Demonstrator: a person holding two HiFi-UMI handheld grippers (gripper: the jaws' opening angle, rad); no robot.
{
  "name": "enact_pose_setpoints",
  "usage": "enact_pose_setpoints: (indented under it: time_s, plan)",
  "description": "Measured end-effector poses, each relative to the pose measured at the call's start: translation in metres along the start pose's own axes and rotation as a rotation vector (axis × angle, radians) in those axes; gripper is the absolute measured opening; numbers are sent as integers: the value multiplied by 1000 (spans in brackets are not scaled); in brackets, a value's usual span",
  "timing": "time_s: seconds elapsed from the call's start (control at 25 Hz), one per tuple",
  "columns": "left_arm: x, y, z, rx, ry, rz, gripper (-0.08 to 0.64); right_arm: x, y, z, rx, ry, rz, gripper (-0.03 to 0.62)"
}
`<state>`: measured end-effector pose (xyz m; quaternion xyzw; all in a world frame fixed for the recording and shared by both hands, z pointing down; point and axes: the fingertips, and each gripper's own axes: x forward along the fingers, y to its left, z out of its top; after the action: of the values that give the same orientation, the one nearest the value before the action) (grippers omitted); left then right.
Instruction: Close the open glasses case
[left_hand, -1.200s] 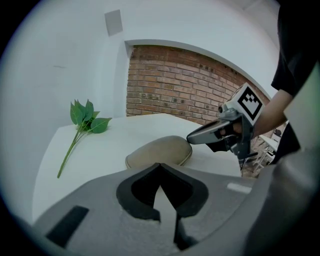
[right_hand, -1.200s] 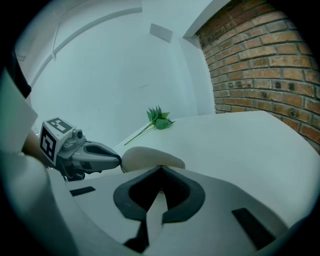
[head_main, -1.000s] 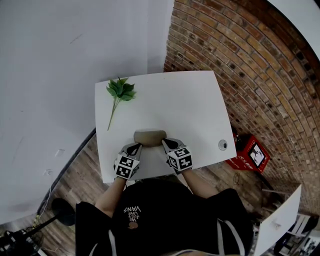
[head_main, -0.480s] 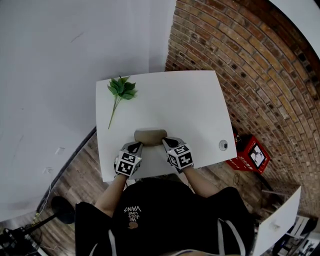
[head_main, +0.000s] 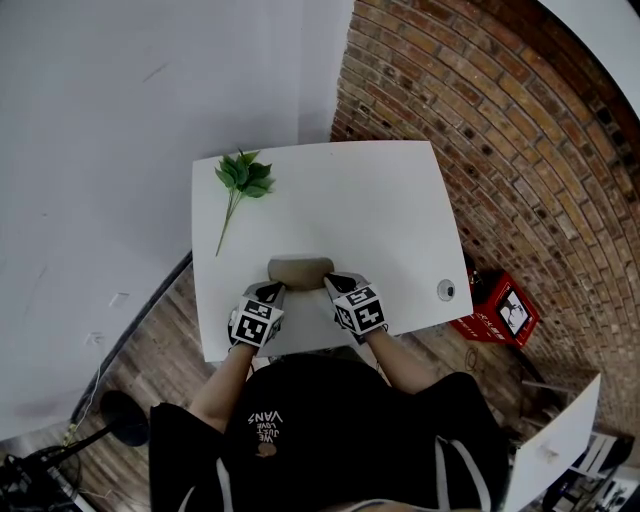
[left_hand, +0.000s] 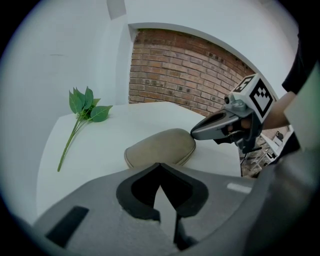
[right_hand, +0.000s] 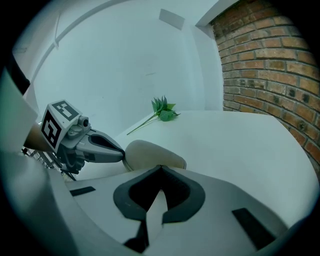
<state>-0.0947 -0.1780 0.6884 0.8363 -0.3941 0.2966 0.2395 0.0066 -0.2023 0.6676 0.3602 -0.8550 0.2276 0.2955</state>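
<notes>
Now the tan glasses case (head_main: 300, 272) lies closed near the front edge of the white table (head_main: 380, 200). The left gripper (head_main: 274, 291) and right gripper (head_main: 331, 282) flank its two ends, jaws pressed together and holding nothing.

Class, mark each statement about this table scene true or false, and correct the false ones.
1. The beige oval glasses case lies shut on the white table. True.
2. The green leafy sprig lies on top of the case. False: it lies apart from the case, near the table's far left corner.
3. The left gripper and the right gripper are both shut, with nothing between their fingers. True.
4. The left gripper holds the case up in the air. False: the case rests on the table, with one gripper tip at each of its ends.
5. The red crate stands on the table. False: it stands on the floor beside the table.
</notes>
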Motion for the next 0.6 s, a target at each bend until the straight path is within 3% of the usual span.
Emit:
enact_pose_setpoints:
  time_s: [0.6]
  plan:
    - [-4, -3, -1, -4, -18, -23, 4, -8, -6, 7, 16, -72, -80, 2]
